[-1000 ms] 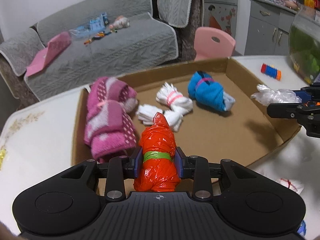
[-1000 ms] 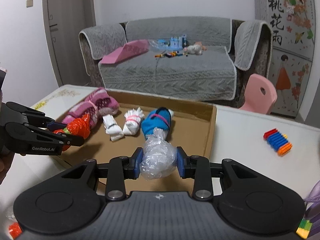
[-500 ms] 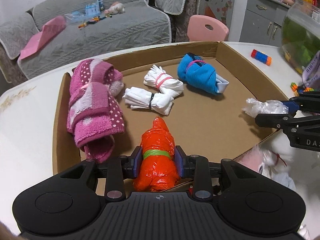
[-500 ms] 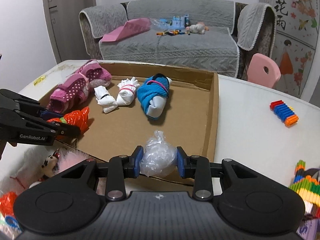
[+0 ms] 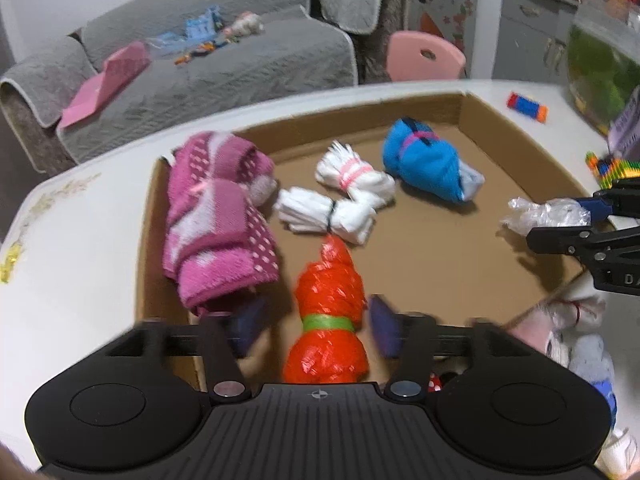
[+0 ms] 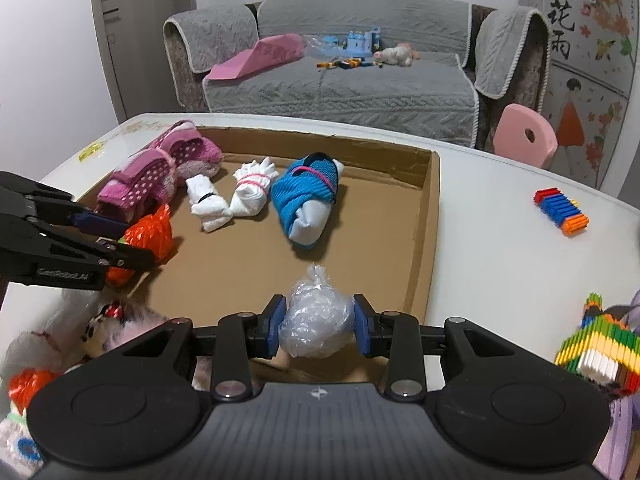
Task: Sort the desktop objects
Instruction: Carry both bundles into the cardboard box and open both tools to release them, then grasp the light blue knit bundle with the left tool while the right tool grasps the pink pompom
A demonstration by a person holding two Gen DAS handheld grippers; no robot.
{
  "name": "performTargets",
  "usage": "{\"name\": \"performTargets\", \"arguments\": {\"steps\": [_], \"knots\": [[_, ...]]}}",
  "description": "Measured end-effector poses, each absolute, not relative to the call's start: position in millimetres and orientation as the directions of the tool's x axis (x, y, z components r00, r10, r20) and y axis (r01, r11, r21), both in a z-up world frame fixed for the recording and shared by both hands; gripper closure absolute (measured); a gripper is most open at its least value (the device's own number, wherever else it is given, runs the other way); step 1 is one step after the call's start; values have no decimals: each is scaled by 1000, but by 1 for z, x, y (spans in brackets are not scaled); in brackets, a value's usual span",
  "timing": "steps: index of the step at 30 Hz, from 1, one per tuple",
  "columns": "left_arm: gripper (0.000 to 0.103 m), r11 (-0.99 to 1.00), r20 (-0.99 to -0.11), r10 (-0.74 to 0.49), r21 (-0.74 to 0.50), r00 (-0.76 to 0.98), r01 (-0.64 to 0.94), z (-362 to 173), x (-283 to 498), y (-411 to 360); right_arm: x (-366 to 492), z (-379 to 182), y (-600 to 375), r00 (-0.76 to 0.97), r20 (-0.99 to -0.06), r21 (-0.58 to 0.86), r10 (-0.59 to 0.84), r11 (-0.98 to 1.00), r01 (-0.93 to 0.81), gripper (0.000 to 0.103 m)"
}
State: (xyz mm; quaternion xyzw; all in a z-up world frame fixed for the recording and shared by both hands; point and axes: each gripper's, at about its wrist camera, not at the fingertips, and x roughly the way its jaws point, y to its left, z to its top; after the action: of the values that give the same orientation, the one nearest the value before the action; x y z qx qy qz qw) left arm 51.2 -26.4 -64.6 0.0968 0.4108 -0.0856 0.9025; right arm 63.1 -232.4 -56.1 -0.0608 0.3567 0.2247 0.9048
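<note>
The left gripper (image 5: 314, 326) is standing wide open, and its two blue pads are not touching the one orange bag bundle (image 5: 326, 322) with a green band, which is lying between them at the near edge of the cardboard tray (image 5: 520, 148). The right gripper (image 6: 316, 330) is holding one clear plastic bag bundle (image 6: 316, 322), with both pads pressing on its sides, just over the near wall of the tray.

Four other bundles are lying inside the tray: one pink dotted towel roll (image 5: 218, 224) along the left wall, two white sock bundles (image 5: 354, 174) side by side in the middle, and one blue sock bundle (image 5: 430, 164) to the right of them. The tray is sitting on a white worktop (image 6: 500, 216). One striped block toy (image 6: 560, 210) is lying on the worktop, well apart from the tray. A pile of soft toys (image 6: 104, 320) is lying just beside the near wall of the tray.
</note>
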Motion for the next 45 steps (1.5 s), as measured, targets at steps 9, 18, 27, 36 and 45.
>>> {"name": "performTargets", "arguments": {"steps": [9, 18, 27, 36, 45], "knots": [[15, 973, -720, -88, 85, 689, 213, -49, 26, -11, 46, -46, -240, 695, -617, 32, 370, 894, -447, 54], [12, 972, -684, -146, 35, 715, 232, -41, -76, 11, -51, -36, -281, 717, -542, 39, 438, 866, -499, 41], [9, 945, -676, -251, -15, 693, 327, -54, -187, 6, -136, -40, -280, 699, -453, 87, 552, 809, -582, 32], [6, 916, -640, -295, 23, 709, 402, -53, -201, -21, -142, -51, -229, 635, -495, -49, 593, 710, -702, 32], [6, 875, -675, -383, -46, 631, 482, -65, -216, -37, -131, -63, -213, 622, -522, -90, 584, 687, -721, 32]]}}
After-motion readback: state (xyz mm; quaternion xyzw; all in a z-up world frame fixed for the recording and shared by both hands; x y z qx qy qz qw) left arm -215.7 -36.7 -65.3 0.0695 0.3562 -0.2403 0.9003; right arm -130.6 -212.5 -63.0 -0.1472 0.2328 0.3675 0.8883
